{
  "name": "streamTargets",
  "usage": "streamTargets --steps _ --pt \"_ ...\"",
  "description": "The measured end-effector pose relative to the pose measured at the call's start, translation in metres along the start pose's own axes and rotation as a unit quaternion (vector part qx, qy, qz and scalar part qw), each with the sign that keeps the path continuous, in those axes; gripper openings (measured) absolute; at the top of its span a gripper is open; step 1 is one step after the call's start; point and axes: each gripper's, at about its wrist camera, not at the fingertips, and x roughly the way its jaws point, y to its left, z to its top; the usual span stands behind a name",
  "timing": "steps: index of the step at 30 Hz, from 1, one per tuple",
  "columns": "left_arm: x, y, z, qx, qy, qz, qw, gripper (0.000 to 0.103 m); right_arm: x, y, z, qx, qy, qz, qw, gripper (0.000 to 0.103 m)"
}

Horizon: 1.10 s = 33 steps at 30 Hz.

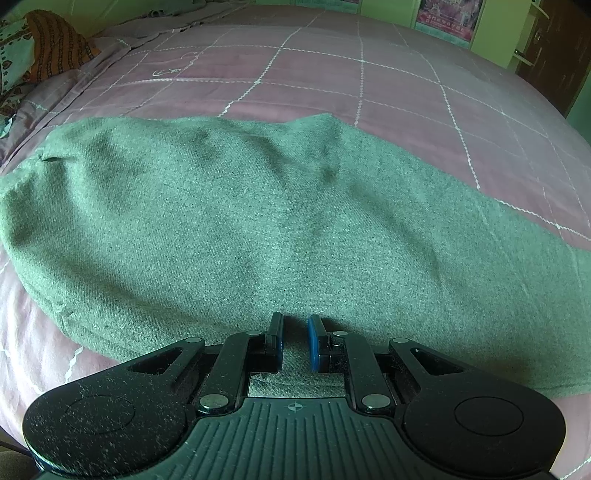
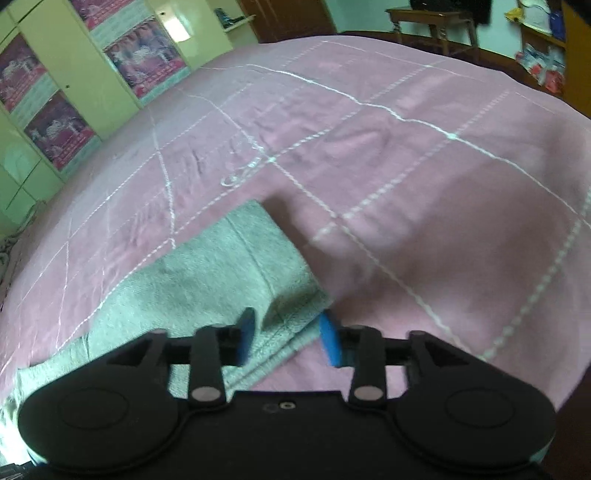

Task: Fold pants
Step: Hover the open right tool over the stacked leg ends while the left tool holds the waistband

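Pants (image 1: 258,221) lie lengthwise on the bed (image 1: 369,81); left gripper (image 1: 295,341) nearly closed over the near edge, right gripper (image 2: 288,338) released around the cuff (image 2: 258,266); clamping both is judged next.

Right gripper (image 2: 288,338) at bottom centre, blue pads (image 2: 330,341) apart, hemmed corner of grey-green pants (image 2: 207,288) between them. Pants run toward lower left over pink checked bedspread (image 2: 424,177). Green wardrobe (image 2: 55,92) upper left; wooden table (image 2: 432,22) top right. Frame slightly blurred.
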Motion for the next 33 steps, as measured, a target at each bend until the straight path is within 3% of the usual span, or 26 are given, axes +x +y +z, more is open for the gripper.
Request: streamTargets --steps 8,10,17,24,28,33 --pt "0.0 0.001 0.0 -0.001 0.0 -0.002 1.0 0.014 0.017 0.006 -0.01 0.008 0.021 -0.002 1.0 0.044" --pt "0.0 0.001 0.0 0.0 0.001 -0.001 1.0 0.014 0.021 0.015 -0.01 -0.006 0.019 -0.009 1.0 0.036" --pt "0.0 0.0 0.0 0.003 0.002 0.001 1.0 0.014 0.018 0.031 -0.01 -0.034 0.001 -0.021 0.999 0.021" --pt "0.001 -0.001 0.0 0.007 0.002 0.004 1.0 0.014 0.015 0.049 -0.012 -0.09 -0.009 -0.046 0.995 0.02" --pt "0.002 -0.001 0.0 0.008 0.002 0.006 1.0 0.014 0.021 0.045 -0.012 -0.064 0.007 -0.013 0.998 0.024" --pt "0.002 -0.001 0.0 0.009 0.002 0.006 0.9999 0.014 0.024 0.06 -0.02 -0.102 -0.008 -0.042 0.994 0.022"
